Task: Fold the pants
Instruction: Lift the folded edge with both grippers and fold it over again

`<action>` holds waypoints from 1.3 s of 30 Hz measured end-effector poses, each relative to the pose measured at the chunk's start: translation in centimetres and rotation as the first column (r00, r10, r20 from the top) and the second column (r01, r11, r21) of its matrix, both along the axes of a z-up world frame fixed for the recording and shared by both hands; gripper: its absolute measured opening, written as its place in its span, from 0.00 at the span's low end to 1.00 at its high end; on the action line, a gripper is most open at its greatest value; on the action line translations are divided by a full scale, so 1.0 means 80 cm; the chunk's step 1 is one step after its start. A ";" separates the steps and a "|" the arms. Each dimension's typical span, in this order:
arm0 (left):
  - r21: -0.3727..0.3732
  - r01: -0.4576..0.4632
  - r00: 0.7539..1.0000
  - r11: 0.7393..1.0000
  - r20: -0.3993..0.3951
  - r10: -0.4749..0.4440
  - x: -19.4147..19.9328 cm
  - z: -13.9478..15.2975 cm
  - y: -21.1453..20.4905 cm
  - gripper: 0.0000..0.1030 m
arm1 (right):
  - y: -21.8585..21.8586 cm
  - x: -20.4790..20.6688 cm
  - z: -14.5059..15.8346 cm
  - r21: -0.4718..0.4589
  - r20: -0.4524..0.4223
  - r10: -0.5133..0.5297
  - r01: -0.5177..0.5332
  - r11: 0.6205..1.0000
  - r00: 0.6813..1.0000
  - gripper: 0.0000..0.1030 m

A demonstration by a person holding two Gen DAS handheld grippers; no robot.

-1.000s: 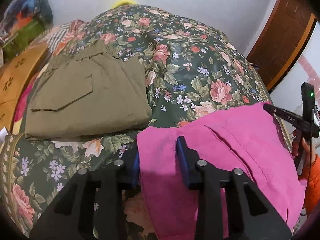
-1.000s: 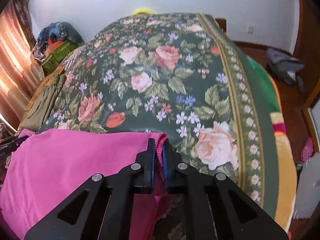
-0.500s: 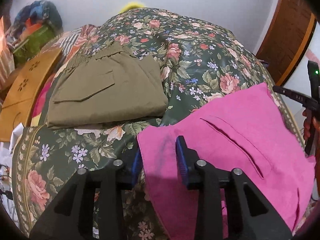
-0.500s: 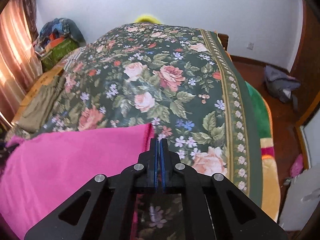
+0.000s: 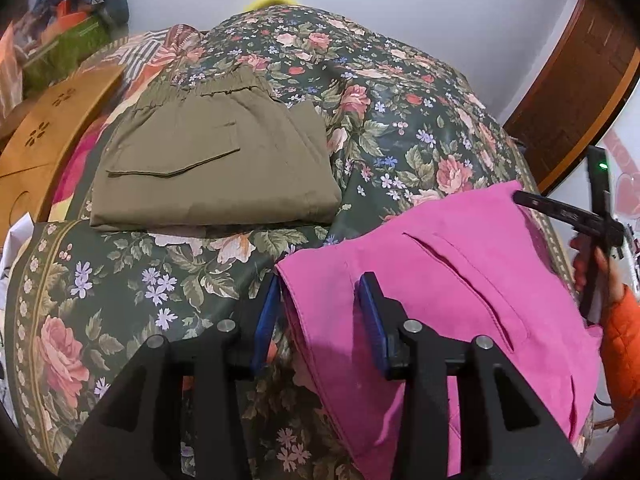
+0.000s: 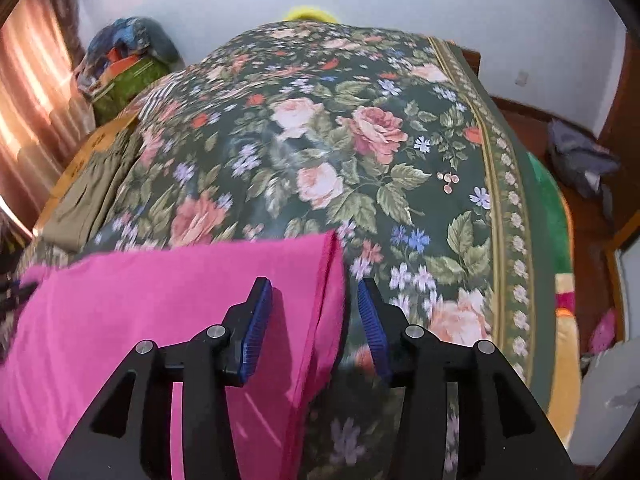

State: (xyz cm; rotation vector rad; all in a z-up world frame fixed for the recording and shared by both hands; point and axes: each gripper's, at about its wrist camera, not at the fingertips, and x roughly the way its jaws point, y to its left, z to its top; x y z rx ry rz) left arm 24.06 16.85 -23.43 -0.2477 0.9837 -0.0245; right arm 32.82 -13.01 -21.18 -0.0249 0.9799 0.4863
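Pink pants [image 5: 460, 300] lie on the bed [image 5: 400, 128] at 5 o'clock of the folded olive pants [image 5: 212, 168]. Both tongs, left [image 5: 320, 320] and right [image 6: 316, 320], are opening, cloth loose between the pads; a snagging pad could undo the fold.

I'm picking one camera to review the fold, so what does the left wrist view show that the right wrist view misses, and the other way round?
Only the left wrist view shows the pink pants' slit pocket, the olive pants' flap pocket and waistband, the left gripper opening over the pink corner, and an orange sleeve.

Only the right wrist view shows the curtain, the bed's right border and floor, and both pads of the right gripper opening, pink edge between them unpinched.

Both show the floral blanket, both pants and the bags by the wall.
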 end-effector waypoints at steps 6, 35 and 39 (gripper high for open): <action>-0.036 0.002 1.000 0.999 -0.015 -0.003 0.004 0.001 0.009 0.42 | 0.017 0.026 -0.017 0.086 -0.068 0.068 -0.062 0.994 0.995 0.15; -0.016 0.041 0.999 0.999 -0.030 -0.042 0.035 -0.010 0.001 0.04 | -0.014 -0.010 0.009 -0.065 0.173 0.032 -0.021 0.998 0.984 0.01; -0.010 0.030 0.999 0.999 -0.027 -0.030 0.034 -0.010 0.000 0.03 | -0.014 -0.012 0.010 -0.077 0.188 0.034 -0.020 0.997 0.982 0.01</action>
